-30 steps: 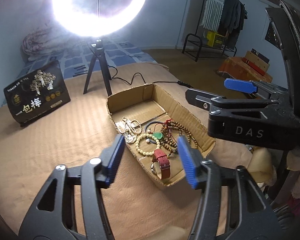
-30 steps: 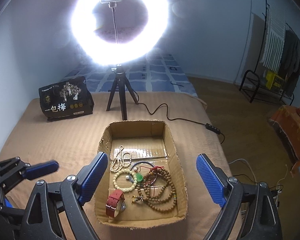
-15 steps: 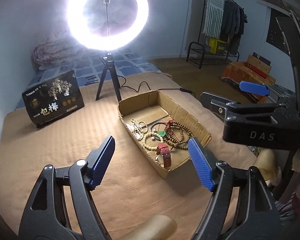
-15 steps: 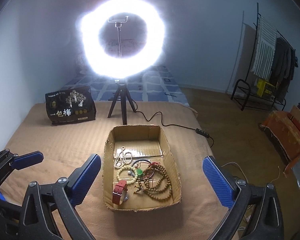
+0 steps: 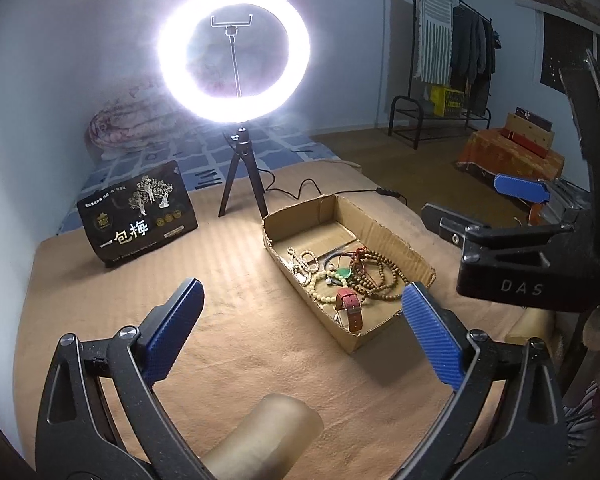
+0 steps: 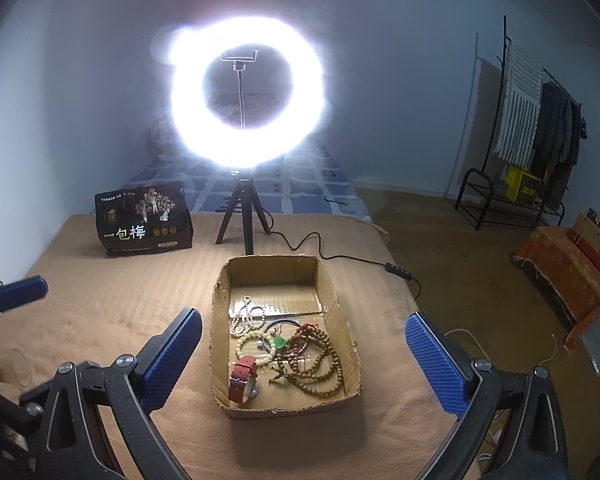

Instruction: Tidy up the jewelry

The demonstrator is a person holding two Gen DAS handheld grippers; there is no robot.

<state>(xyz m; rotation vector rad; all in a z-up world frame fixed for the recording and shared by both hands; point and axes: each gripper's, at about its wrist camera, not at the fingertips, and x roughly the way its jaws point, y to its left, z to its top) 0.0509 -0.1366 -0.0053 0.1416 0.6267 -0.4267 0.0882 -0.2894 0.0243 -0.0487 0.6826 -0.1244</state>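
— What's in the shallow brown cardboard box (image 6: 341, 300)?
— A red-strapped wristwatch (image 6: 242, 376), brown wooden bead strands (image 6: 317, 364), pale beads. The blue-padded right gripper (image 6: 303, 360) gapes wide, empty, short of it.

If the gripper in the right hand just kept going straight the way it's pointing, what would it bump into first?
Probably the cardboard box, most likely its near wall or the jewelry just behind it, such as the red-strapped watch. The right gripper is open and empty, and nothing else lies between. Depth is hard to judge here.
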